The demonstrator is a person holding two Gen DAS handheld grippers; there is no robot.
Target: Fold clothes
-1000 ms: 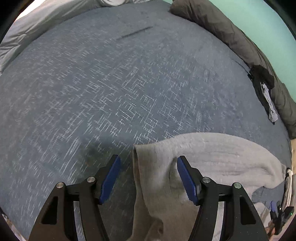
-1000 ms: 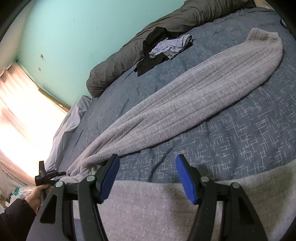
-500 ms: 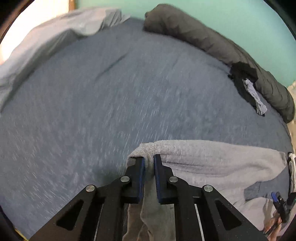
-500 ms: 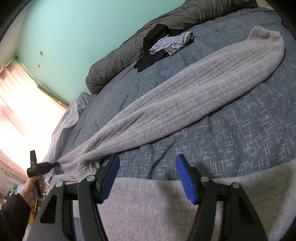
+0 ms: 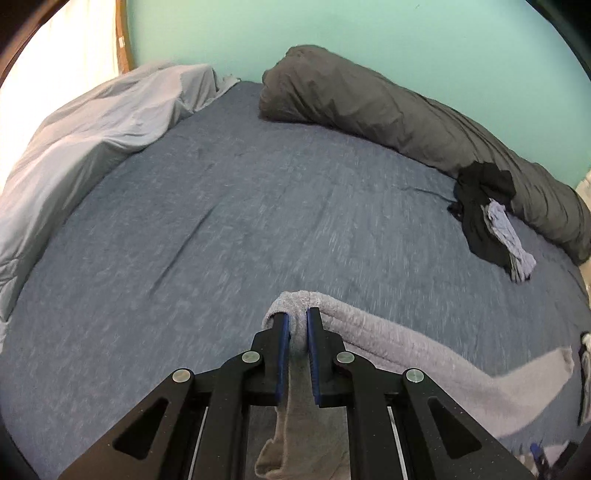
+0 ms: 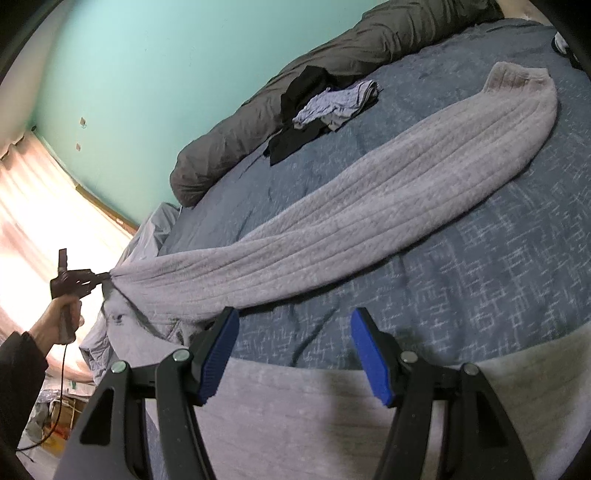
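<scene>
The left gripper (image 5: 297,326) had its blue pads pressed nearly together on a bunched edge of the grey sweater (image 5: 388,339), with cloth hanging down between the black arms and a fold rising just past the tips. In the right wrist view the same gripper (image 6: 101,276) showed small at the left, in the person's hand (image 6: 61,321), lifting one end of the sweater's long ribbed sleeve (image 6: 369,221) off the bed.

The right gripper (image 6: 295,347) stood wide open with nothing between its pads, poised over another part of the sweater (image 6: 332,413) that lay flat across the near edge of the blue bedspread (image 6: 498,258).

Farther on, the sleeve ran diagonally over the bedspread, its cuff (image 6: 513,75) resting flat at the far end. Beyond it lay a black garment (image 6: 306,92) with a pale blue-grey one (image 6: 340,101) on top, both against a rolled dark grey duvet (image 5: 388,107) along the green wall (image 5: 369,33). A light grey sheet (image 5: 92,125) lay bunched at the bed's far left.
</scene>
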